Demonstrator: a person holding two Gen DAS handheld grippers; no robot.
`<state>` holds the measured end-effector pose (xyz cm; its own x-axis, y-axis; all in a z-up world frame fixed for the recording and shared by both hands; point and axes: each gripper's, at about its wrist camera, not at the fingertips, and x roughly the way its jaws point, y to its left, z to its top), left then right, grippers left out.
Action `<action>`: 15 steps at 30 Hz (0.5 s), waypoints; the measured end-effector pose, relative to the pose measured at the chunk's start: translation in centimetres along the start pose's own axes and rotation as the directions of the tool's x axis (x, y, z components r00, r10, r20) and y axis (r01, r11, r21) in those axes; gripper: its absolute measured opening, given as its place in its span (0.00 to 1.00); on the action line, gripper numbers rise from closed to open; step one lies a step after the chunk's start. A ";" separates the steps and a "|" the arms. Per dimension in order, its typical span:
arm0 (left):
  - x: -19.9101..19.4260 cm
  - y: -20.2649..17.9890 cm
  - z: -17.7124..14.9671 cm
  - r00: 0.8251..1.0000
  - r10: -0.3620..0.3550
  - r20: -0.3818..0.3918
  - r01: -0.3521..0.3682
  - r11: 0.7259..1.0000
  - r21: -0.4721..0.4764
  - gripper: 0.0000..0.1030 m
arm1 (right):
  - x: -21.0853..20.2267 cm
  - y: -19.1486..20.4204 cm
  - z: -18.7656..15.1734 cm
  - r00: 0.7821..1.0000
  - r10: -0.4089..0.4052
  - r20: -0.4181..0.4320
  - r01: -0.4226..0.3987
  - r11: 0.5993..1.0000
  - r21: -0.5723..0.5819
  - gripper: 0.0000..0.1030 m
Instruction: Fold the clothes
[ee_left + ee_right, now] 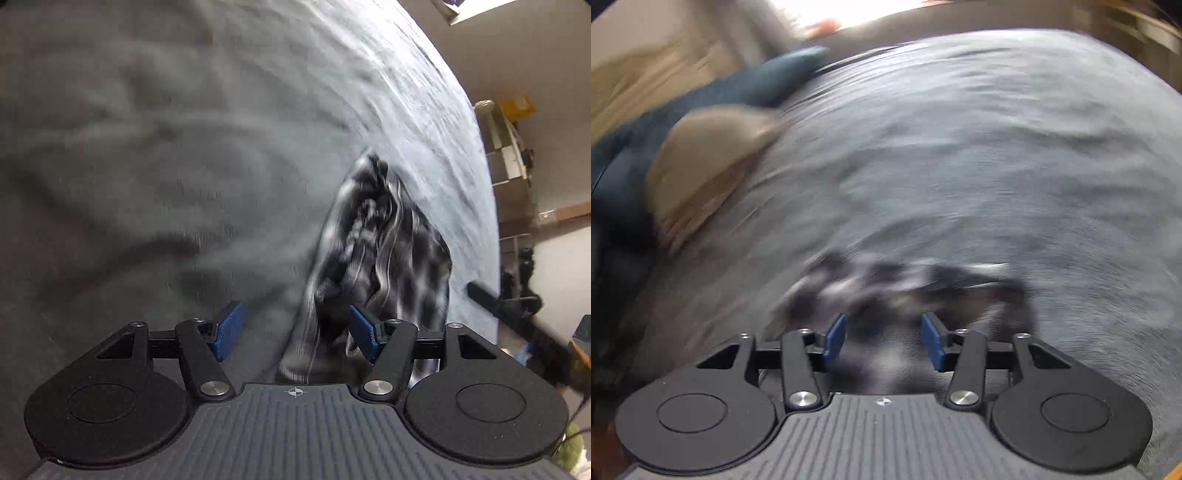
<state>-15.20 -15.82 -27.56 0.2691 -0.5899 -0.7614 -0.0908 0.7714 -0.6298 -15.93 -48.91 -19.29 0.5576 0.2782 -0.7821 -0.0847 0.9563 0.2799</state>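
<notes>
A crumpled black-and-white checked garment is being shown lying in a heap on a wide expanse of grey-blue wrinkled bedding, which is covering what appears to be a bed. In the left wrist view the left gripper is being held above the near end of the heap with its blue ribbed pads spread apart; the checked cloth is being seen between and beyond the pads, but nothing is being pinched by them, so the gripper is being read as released. The right-hand pad is being overlapped by the fabric in the picture, and whether cloth is being brushed there cannot be told through the blur.

In the right wrist view the right gripper is likewise being held with its blue pads parted over the same checked garment, which is being smeared heavily by motion blur; no fabric is being clamped.

At the upper left of that view a tan rounded cushion is being seen resting against a dark teal fabric mass at the bedding's edge. At the right edge of the left view, pale shelving is being glimpsed beyond the bed.
</notes>
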 end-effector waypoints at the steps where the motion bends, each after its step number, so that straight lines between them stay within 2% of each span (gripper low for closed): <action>1: 0.1 0.2 -0.4 1.000 -0.016 0.001 0.016 1.000 -0.002 0.61 | 0.4 2.3 -0.6 0.999 0.013 -0.031 -0.015 0.996 -0.091 0.50; 3: 0.3 0.5 -1.0 1.000 -0.031 0.001 0.031 0.999 -0.007 0.61 | 1.6 6.2 -2.1 0.996 0.026 -0.087 -0.048 0.965 -0.258 0.51; 4: 0.4 0.5 -1.2 0.999 -0.033 -0.001 0.033 0.999 -0.006 0.61 | 2.2 8.0 -2.8 0.994 0.027 -0.107 -0.063 0.938 -0.341 0.54; 6: 0.4 0.8 -1.5 1.000 -0.028 -0.003 0.028 1.000 0.010 0.61 | 3.4 11.3 -4.5 0.993 -0.010 -0.118 -0.054 0.851 -0.522 0.61; 8: 0.3 1.1 -1.7 1.000 -0.026 -0.003 0.026 0.999 0.027 0.61 | 4.6 13.8 -6.7 0.992 -0.073 -0.107 -0.018 0.739 -0.673 0.66; 9: 0.2 1.2 -1.8 1.000 -0.026 -0.003 0.026 0.999 0.036 0.61 | 5.3 14.5 -7.5 0.990 -0.111 -0.093 0.009 0.691 -0.723 0.66; 10: -0.1 1.5 -2.1 1.000 -0.030 -0.003 0.031 0.999 0.043 0.61 | 6.1 14.7 -7.8 0.986 -0.144 -0.080 0.037 0.666 -0.745 0.64; 11: -0.3 1.7 -2.2 0.999 -0.036 -0.004 0.036 0.998 0.049 0.61 | 6.9 14.6 -7.9 0.983 -0.173 -0.070 0.062 0.655 -0.753 0.54; 12: -0.4 1.8 -2.3 0.999 -0.039 -0.007 0.039 0.998 0.057 0.61 | 7.4 14.3 -7.5 0.980 -0.185 -0.070 0.073 0.669 -0.740 0.46; 14: -0.5 1.9 -2.3 0.999 -0.047 -0.012 0.048 0.996 0.077 0.61 | 7.1 13.2 -5.7 0.983 -0.161 -0.093 0.066 0.769 -0.636 0.26; 15: -0.5 1.8 -2.3 0.999 -0.052 -0.014 0.053 0.995 0.090 0.61 | 6.8 12.5 -4.7 0.985 -0.139 -0.105 0.057 0.827 -0.559 0.21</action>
<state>-17.72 -14.70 -28.69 0.2598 -0.6322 -0.7299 0.0100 0.7576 -0.6526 -17.04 -34.65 -23.73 0.4738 0.1507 -0.8676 -0.5001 0.8570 -0.1243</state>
